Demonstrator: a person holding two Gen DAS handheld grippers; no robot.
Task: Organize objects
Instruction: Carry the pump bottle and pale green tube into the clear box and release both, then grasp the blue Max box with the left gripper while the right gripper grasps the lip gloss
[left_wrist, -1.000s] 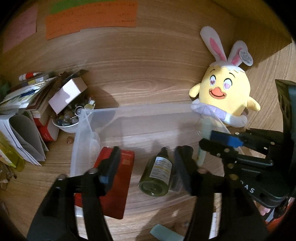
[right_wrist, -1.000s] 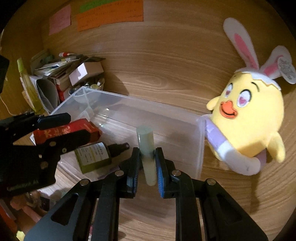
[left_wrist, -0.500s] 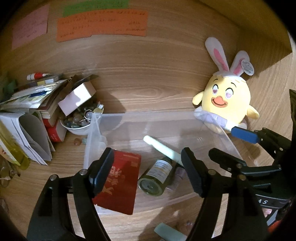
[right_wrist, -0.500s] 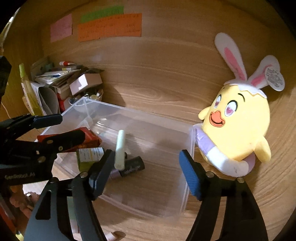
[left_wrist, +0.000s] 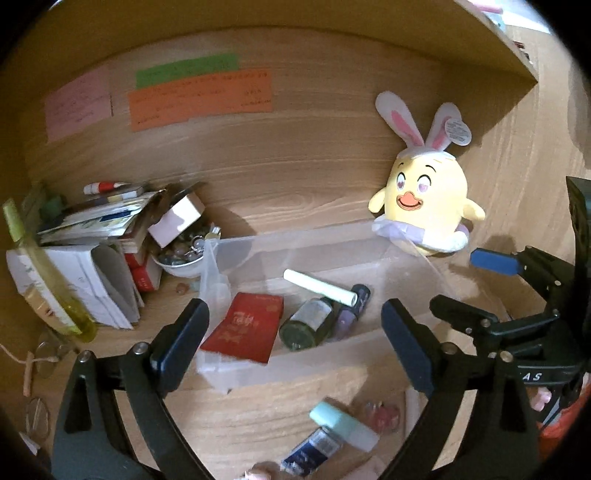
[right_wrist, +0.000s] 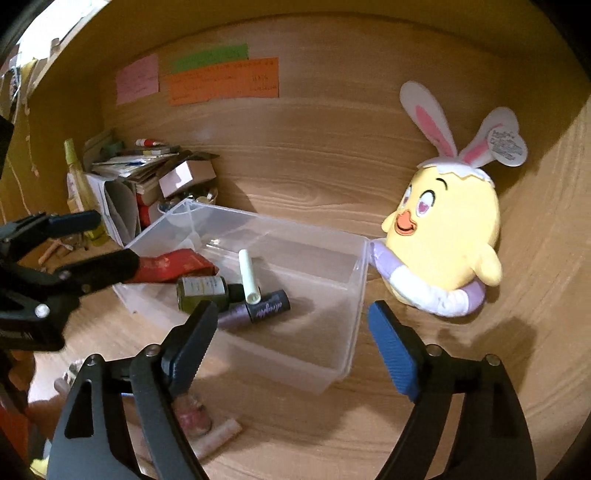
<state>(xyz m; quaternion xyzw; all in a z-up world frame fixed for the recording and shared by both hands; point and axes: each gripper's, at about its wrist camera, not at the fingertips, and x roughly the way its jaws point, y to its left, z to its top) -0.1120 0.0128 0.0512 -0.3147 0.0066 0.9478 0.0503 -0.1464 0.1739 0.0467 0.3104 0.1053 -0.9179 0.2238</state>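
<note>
Bin (right_wrist: 354, 295) holds red box (left_wrist: 243, 328), green bottle (right_wrist: 201, 290), purple tube (right_wrist: 255, 310); pale tube (right_wrist: 248, 277) rests across them, dropped loose. Right gripper (right_wrist: 291, 339) and left gripper (left_wrist: 291, 343): jaws opening, nothing between, clear for next pickup. Mint-capped bottle (left_wrist: 343, 428) outside bin, unsorted.

A yellow plush chick with rabbit ears (left_wrist: 424, 206) leans on the wooden back wall at 2 o'clock. Pink, green and orange paper notes (left_wrist: 199, 99) hang at 11 o'clock. Stacked papers and boxes (left_wrist: 92, 236) crowd 9 o'clock.
</note>
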